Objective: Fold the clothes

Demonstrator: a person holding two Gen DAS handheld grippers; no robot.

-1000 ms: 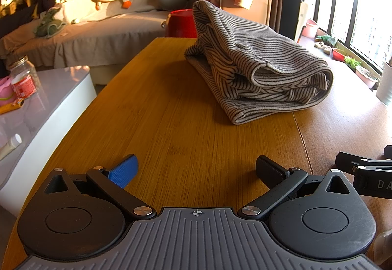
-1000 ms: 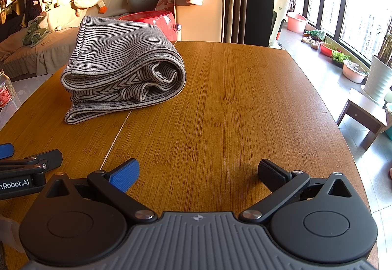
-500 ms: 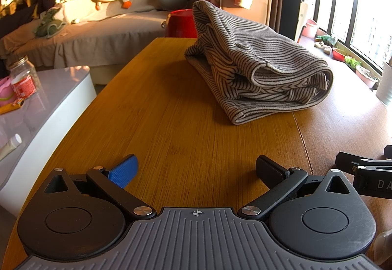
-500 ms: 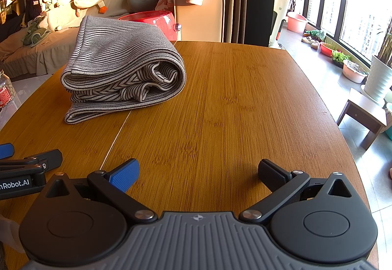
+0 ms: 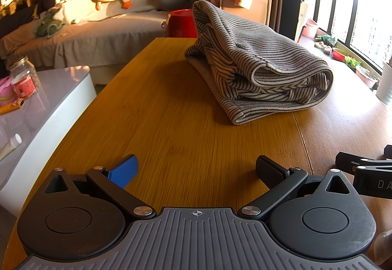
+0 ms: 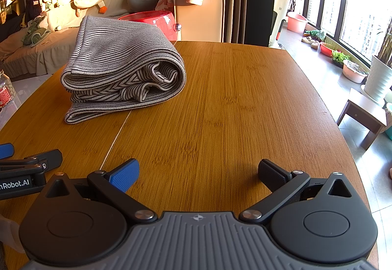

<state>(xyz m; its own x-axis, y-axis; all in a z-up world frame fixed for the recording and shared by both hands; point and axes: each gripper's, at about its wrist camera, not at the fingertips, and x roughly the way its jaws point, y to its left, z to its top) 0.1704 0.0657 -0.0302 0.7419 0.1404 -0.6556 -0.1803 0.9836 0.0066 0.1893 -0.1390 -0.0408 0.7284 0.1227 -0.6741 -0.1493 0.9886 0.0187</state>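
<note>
The left gripper (image 5: pixel 196 168) sits low over the near edge of the wooden table (image 5: pixel 171 123), level and pointing forward, its jaws spread wide with nothing between them. The right gripper (image 6: pixel 198 170) lies just beside it in the same pose, equally agape and empty. The folded striped garment (image 5: pixel 257 66) rests on the tabletop well ahead of both, forming a thick bundle that looks folded several times over. Neither gripper touches it.
</note>
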